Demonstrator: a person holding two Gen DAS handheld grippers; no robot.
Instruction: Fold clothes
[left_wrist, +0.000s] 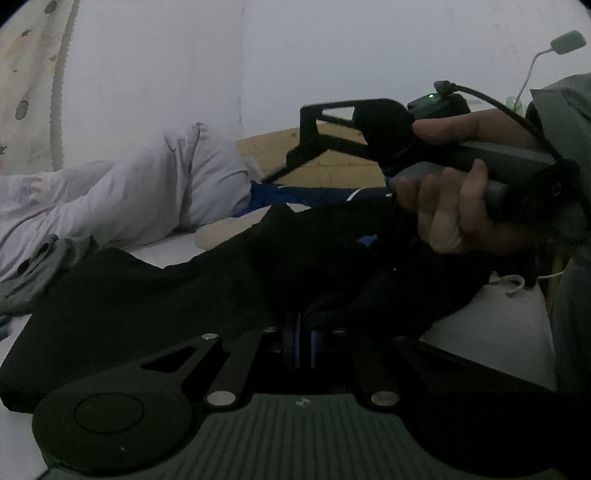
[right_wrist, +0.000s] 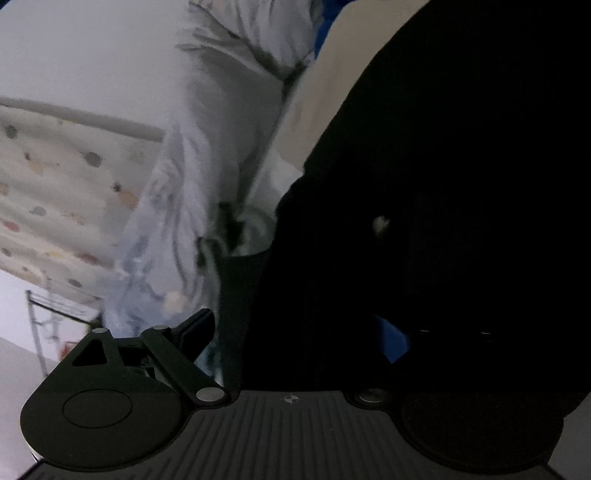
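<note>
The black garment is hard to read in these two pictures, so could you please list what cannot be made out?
- Left wrist view: the black garment is too dark to show folds; the left gripper is shut on a bunch of it.
- Left wrist view: the right gripper's far finger hides behind the near one.
- Right wrist view: black cloth hides one finger and the grip; the white clothing is blurred.

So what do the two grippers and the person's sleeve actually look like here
Both are matte black linkage grippers with silver pivot pins, ribbed grey-green bases and blue finger pads. The left gripper shows this up close. The right gripper has a grey handle, a black cable and a small green light. The person's sleeve is grey-green.
</note>
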